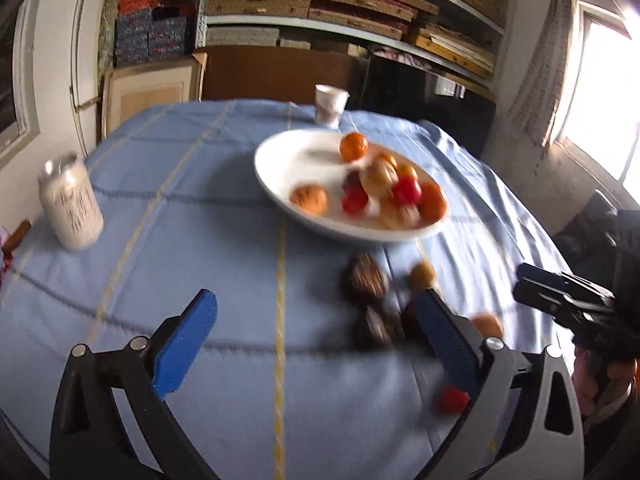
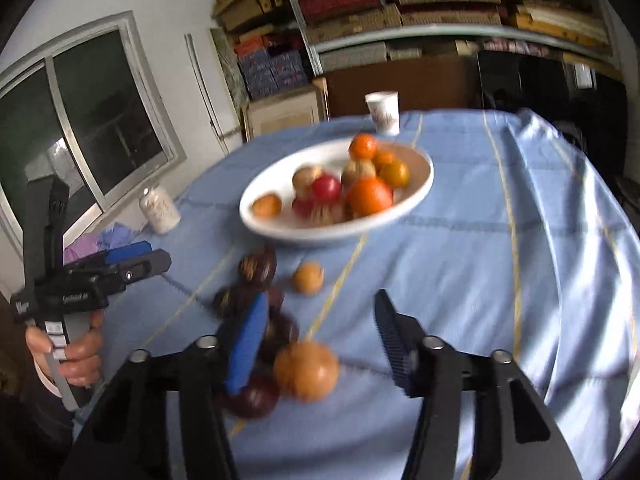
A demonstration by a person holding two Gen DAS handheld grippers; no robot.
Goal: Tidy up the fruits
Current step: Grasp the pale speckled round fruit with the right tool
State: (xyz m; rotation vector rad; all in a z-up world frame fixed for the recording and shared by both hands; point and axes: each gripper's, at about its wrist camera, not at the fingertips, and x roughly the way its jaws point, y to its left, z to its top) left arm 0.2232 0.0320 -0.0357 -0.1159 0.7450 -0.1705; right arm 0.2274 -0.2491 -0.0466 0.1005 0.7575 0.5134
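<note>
Where the left wrist view takes in a bright window (image 1: 600,92) on the right and the right gripper (image 1: 520,284) coming in from that edge, the right wrist view instead shows a dark sliding window (image 2: 84,128) and the person's left hand (image 2: 66,354) wrapped round the handle of the left gripper (image 2: 156,256), plus a heap of purple cloth (image 2: 100,242) at the table's edge. Shelves (image 1: 344,4) stacked with boxes fill the far wall in both.

The blue checked tablecloth (image 1: 180,240) covers the whole table. On it the white bowl (image 2: 404,196) sits towards the far side, holding roughly ten fruits, orange, red and tan; blur makes an exact count unsure. A white jar (image 1: 72,204) stands well apart to the left, and one paper cup (image 2: 383,112) stands behind the bowl.

Loose fruits lie on the cloth just this side of the bowl. Four dark fruits (image 2: 258,266) cluster together, partly hidden behind the right gripper's blue pad (image 2: 248,346); a large orange fruit (image 2: 306,370) lies between that gripper's fingers, and a small tan fruit (image 2: 307,277) sits beyond the cluster. The left view adds one small red fruit (image 1: 452,398) by its right finger.

The left gripper (image 1: 316,320) is spread wide with nothing held. The right gripper (image 2: 320,328) is also wide, its fingers either side of the orange fruit but not closed on it.
</note>
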